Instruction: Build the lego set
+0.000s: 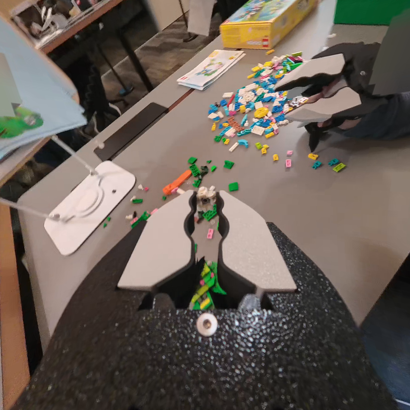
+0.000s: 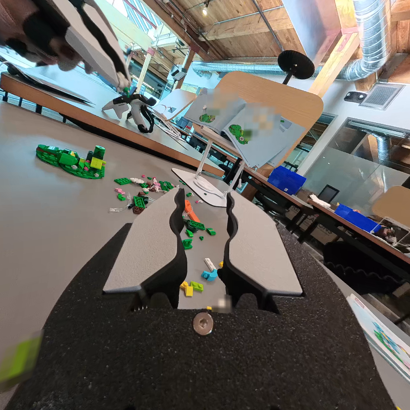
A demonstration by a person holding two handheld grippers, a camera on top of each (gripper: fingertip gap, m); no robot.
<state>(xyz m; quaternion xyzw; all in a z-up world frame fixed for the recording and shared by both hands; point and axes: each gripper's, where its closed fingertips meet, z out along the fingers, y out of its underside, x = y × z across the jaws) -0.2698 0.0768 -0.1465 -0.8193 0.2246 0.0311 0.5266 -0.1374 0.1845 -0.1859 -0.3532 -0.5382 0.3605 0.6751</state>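
My left gripper [image 1: 206,193] is shut on a small white and grey lego assembly [image 1: 206,197] with a green piece under it, held above the grey table [image 1: 310,210]. It also shows in the right wrist view [image 2: 124,83], raised at the upper left. The green built base [image 2: 71,162] lies on the table; in the left wrist view it shows under the fingers [image 1: 206,286]. My right gripper [image 2: 205,195] is open and empty, low over loose bricks. In the left wrist view it [image 1: 284,102] hovers at the edge of the pile of coloured bricks [image 1: 255,106].
An open instruction book [image 2: 255,133] rests on a white stand [image 1: 88,206] at the table's left edge. An orange brick separator [image 1: 177,182] and loose green pieces [image 1: 195,169] lie mid-table. A yellow box [image 1: 261,28] and booklets [image 1: 210,68] lie at the far end.
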